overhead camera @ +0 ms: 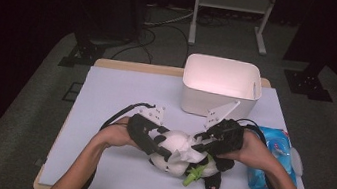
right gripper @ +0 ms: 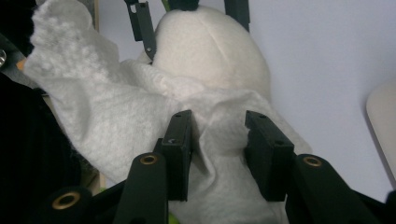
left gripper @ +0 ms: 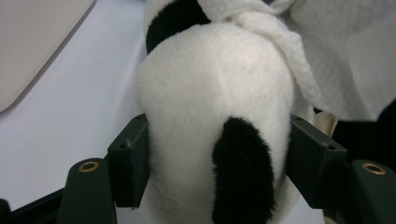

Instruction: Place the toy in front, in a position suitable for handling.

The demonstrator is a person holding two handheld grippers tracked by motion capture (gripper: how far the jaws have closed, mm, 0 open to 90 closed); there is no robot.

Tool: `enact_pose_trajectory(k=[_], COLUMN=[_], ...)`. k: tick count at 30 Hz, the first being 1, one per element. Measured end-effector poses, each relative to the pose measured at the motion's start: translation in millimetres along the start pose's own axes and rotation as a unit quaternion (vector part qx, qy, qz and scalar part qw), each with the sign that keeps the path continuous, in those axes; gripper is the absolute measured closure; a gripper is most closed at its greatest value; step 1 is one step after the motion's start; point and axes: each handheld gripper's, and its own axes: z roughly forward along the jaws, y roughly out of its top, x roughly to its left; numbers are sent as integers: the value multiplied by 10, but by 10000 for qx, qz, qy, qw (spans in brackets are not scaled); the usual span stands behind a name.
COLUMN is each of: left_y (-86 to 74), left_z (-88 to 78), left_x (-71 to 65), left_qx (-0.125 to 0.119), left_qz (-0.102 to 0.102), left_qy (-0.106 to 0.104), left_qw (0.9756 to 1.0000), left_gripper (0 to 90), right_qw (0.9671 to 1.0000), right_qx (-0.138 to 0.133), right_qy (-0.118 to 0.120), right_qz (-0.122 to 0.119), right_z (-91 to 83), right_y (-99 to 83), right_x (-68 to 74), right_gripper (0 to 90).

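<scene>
Pinching plush panda (left gripper: 210,107), left claw (overhead camera: 157,141); right claw (right gripper: 217,135) spread over white wipe (right gripper: 140,116).

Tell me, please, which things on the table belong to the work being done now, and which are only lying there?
In use:
- panda plush toy, clamped by the left gripper
- white wipe draped on the toy, between the jaws of the right gripper, which do not press it

Lying about:
- white bin
- blue wipe pack
</scene>
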Motion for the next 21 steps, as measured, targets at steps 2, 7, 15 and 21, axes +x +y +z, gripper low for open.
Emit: enact_pose_trajectory(k=[2,7,15,21], left_y=[11,-4,7,4], left_z=[6,6,1,-2], left_x=[-6,-16,-15,-2], left_qx=[30,40,-15,-26], left_qz=[16,-20,8,12], left_qy=[9,34,16,4], left_qw=[10000,10000,10000,10000], left_gripper=[313,312,312,312], right_qw=[9999,9992,9986,9982], right_qx=[102,207,120,20], right_qy=[-8,-54,-280,-573], right_qz=[-83,-337,-433,-193], right_z=[62,142,13,-180], right_y=[28,86,57,-82], right_x=[30,109,129,52], right_gripper=[613,770,835,835])
